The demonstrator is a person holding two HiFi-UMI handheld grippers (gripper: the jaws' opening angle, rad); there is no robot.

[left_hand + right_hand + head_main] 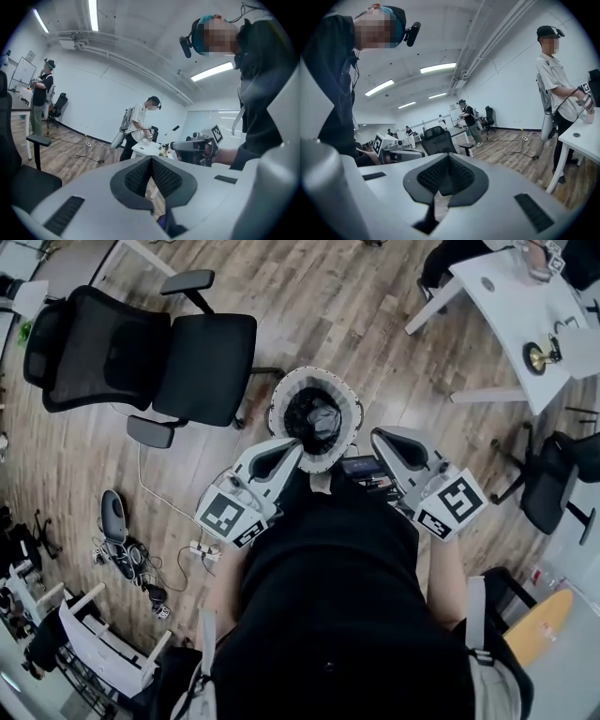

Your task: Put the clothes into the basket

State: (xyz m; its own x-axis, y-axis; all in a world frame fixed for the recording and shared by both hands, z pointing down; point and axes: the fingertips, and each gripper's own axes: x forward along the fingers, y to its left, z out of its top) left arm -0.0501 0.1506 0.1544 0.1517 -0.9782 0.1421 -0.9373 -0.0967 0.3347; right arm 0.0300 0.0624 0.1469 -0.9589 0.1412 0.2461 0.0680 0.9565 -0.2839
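**Both grippers shut and empty, clothes in the basket ahead of them**

The wood floor [356,306] spreads out beneath both of your grippers. Your black top [328,615] fills the space behind them, on your side. A black office chair [141,357] stands on the floor well out from the left gripper [151,160], on its outer side and further from you than its tips. A white table [511,315] stands well beyond the right gripper [449,157], also to its outer side, and a person [555,79] in a white shirt stands at that table.

The basket [281,395] is round with a pale rim. It sits on the floor just ahead of your two grippers and between them. In the head view the tips of both overlap its near rim, while each gripper's own view looks out roughly level across the room.

You hold the two grippers side by side and near each other, both aimed away from you. The left gripper's jaws are closed pad against pad at the tips, and nothing is caught between them. The right gripper's jaws also meet at the tips and grip nothing. Each gripper shows in the other's view, off to its inner side.

The clothes [314,423] are a dark bundle lying inside the basket, ahead of the jaws and apart from them. A power strip [202,551] with loose cables lies on the floor on the left gripper's outer side, close in toward you
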